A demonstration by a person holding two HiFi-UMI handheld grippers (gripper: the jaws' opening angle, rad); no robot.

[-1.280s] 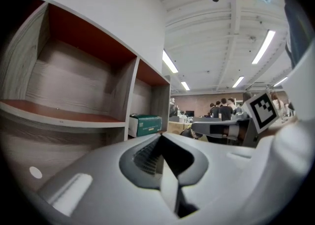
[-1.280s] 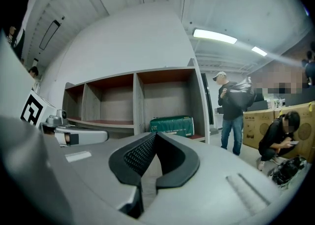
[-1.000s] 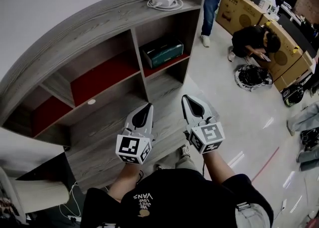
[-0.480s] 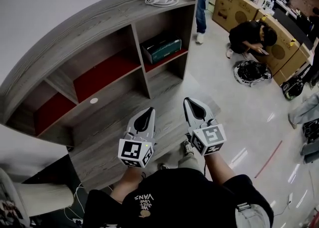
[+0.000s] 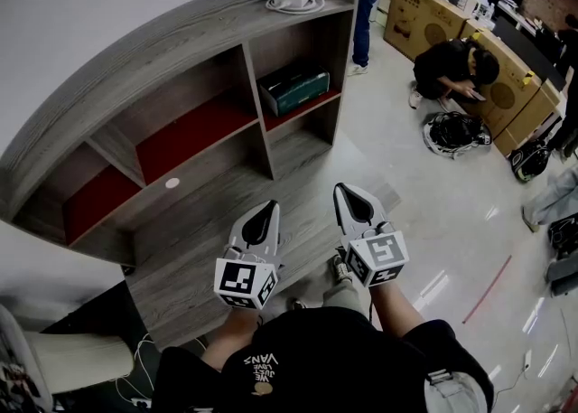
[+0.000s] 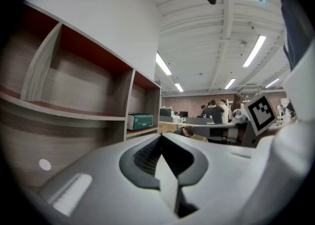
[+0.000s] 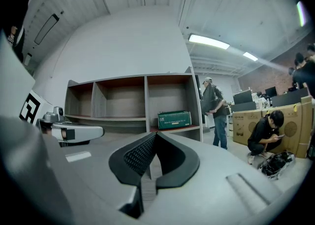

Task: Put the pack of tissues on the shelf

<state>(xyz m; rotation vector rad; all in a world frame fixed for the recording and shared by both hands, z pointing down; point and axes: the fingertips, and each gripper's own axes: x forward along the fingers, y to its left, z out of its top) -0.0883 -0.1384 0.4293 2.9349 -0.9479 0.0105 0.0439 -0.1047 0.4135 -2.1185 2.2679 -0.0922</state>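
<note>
Left gripper (image 5: 265,214) and right gripper (image 5: 353,202) are both clenched on nothing, side by side at lower centre. The tissue pack (image 5: 295,92) lies in the shelf's (image 5: 172,39) upper right compartment, above centre, well apart from them.

pack (image 5: 295,92): green, box-shaped, lying flat, long side facing out
place: top right compartment of shelf (image 5: 181,36), on its red board
shelf: grey wood grain, open compartments, upright
</note>
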